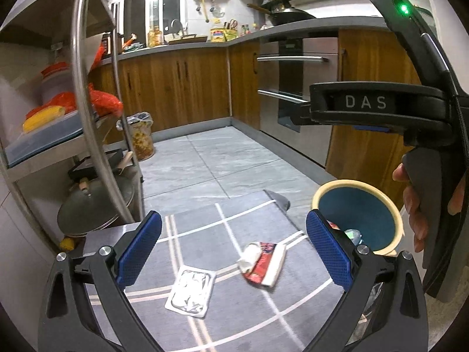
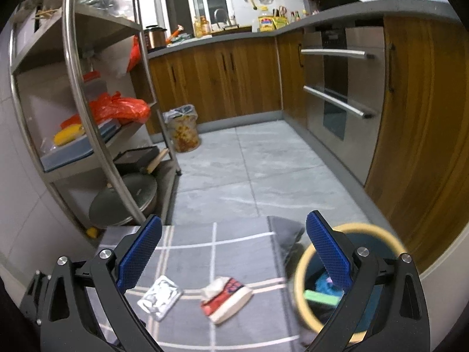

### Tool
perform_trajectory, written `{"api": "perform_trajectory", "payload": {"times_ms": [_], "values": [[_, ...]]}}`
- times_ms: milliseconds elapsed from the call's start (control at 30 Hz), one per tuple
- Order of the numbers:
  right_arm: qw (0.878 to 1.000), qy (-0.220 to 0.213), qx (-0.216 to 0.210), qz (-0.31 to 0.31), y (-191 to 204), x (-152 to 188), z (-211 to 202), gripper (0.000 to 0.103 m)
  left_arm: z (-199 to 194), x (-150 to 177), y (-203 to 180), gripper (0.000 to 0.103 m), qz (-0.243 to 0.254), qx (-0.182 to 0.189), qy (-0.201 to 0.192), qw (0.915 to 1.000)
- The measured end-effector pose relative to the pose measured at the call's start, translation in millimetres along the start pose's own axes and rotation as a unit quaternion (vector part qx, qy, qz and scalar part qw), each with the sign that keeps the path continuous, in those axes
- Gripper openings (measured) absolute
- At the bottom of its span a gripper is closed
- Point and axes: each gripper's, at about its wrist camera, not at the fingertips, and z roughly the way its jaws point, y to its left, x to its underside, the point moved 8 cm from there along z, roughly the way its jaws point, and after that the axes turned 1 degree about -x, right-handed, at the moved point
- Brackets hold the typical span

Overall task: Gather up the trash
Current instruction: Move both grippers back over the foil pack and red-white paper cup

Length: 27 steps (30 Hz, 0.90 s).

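— What lies on the floor?

— A grey mat [image 1: 234,228] with white lines covers part of the tiled kitchen floor [image 1: 222,161]. Two pieces of trash rest on it: a silvery foil packet [image 1: 191,291] and, just to its right, a crumpled red-and-white wrapper [image 1: 262,264]. They lie near each other without touching.

— And the bin?

— A small bin [image 1: 360,189] with a cream rim and teal inside stands at the right edge of the mat. The right wrist view shows something blue and a pale green piece already inside it [image 2: 319,296], though that part is blurred.

— How do the tools stand?

— The left tool [image 1: 234,249] has its blue-padded fingers [image 1: 140,249] spread wide, holding nothing, hanging above the mat with both pieces of trash between and below them. The right tool [image 2: 234,252] is likewise spread apart and empty; its right finger [image 2: 329,255] overlaps the bin's rim in that view.

— Anything else nearby?

— A metal rack [image 2: 88,135] on the left holding pans and red bags, and a patterned waste basket [image 2: 183,129] beside the wooden cabinets [image 2: 222,82].
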Motion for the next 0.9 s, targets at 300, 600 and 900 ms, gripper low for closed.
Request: {"api": "perform_trajectory", "payload": {"times_ms": [300, 600, 900], "values": [[0.999, 0.047, -0.003, 0.012, 23, 18, 32, 0.098, 19, 20, 44, 0.097, -0.021, -0.038, 0.027, 0.9987], [0.99, 0.134, 0.051, 0.015, 17, 59, 91, 0.098, 64, 87, 92, 0.097, -0.026, -0.092, 0.134, 0.9864], [0.966, 0.246, 0.048, 0.063, -7, 124, 146, 0.098, 100, 127, 83, 0.097, -0.015, -0.066, 0.197, 0.9781]]}}
